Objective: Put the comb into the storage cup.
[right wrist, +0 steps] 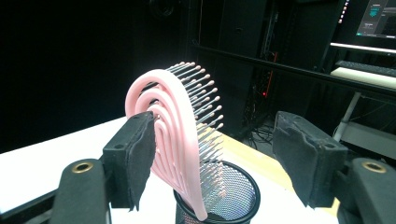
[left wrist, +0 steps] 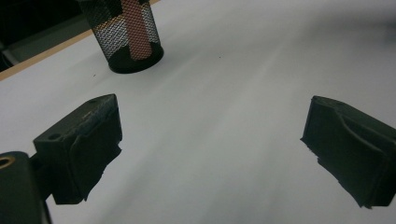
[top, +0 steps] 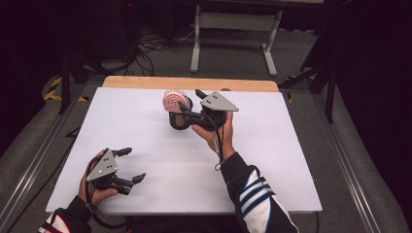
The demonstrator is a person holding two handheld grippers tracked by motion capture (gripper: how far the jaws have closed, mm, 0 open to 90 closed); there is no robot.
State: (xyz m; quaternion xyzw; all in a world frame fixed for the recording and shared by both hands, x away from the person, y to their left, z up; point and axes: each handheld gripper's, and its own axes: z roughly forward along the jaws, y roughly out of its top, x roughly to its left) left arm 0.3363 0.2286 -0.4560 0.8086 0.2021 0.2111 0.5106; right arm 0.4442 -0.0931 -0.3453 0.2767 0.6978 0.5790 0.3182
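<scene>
Right gripper view: hairbrush (right wrist: pixel 180 135) between parted jaws.

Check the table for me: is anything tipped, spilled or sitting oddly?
Nothing spilled or tipped. The mesh cup stands upright; the pink hairbrush sticks out of it handle-down, leaning slightly. The right gripper brackets the brush head with open jaws.

A mesh cup (top: pixel 178 120) stands on the desk (top: pixel 145 131), toward its far edge and near the middle. A hairbrush (top: pixel 173 101) stands in the cup, handle down, its head rising above the rim. The right claw (top: pixel 188 104) is just right of the brush, one jaw beside its head. The left claw (top: pixel 130 165) sits well apart, near the desk's front left corner, jaws pointing right
</scene>
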